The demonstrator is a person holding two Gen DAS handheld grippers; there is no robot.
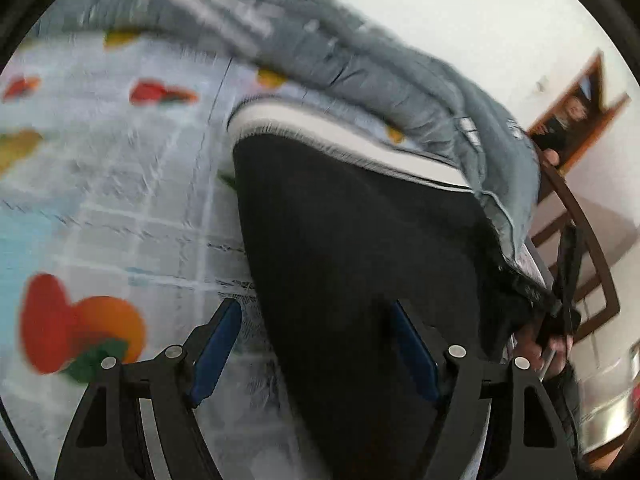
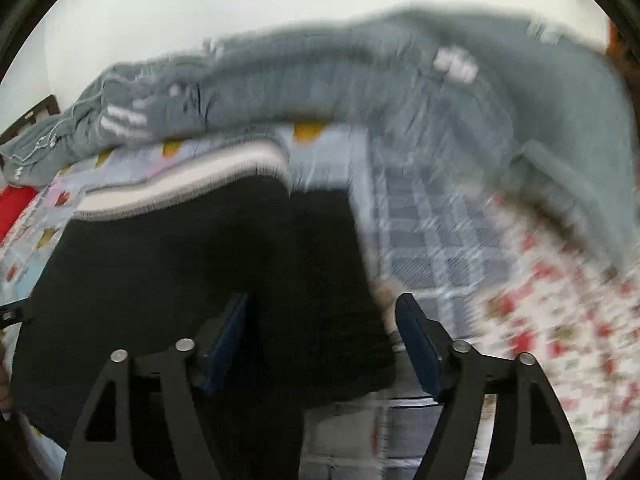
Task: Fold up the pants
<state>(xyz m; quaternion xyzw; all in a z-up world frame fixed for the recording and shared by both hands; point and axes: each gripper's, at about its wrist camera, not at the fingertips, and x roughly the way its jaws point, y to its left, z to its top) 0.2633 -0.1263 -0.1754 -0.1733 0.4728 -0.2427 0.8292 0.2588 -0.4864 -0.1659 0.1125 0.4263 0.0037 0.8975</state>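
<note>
Black pants (image 1: 360, 248) with a white-striped waistband (image 1: 344, 132) lie flat on a patterned bedsheet (image 1: 120, 200). My left gripper (image 1: 316, 312) is open, its jaws straddling the pants' left edge just above the cloth. In the right wrist view the pants (image 2: 180, 272) fill the lower left, with the waistband (image 2: 184, 184) at the far end. My right gripper (image 2: 324, 304) is open over the pants' right edge. Both views are motion-blurred.
A crumpled grey blanket (image 1: 360, 56) lies along the far side of the bed and also shows in the right wrist view (image 2: 360, 80). A dark wooden bed frame (image 1: 592, 264) and a white wall (image 1: 480, 12) are on the right. A floral sheet (image 2: 560, 320) covers the right side.
</note>
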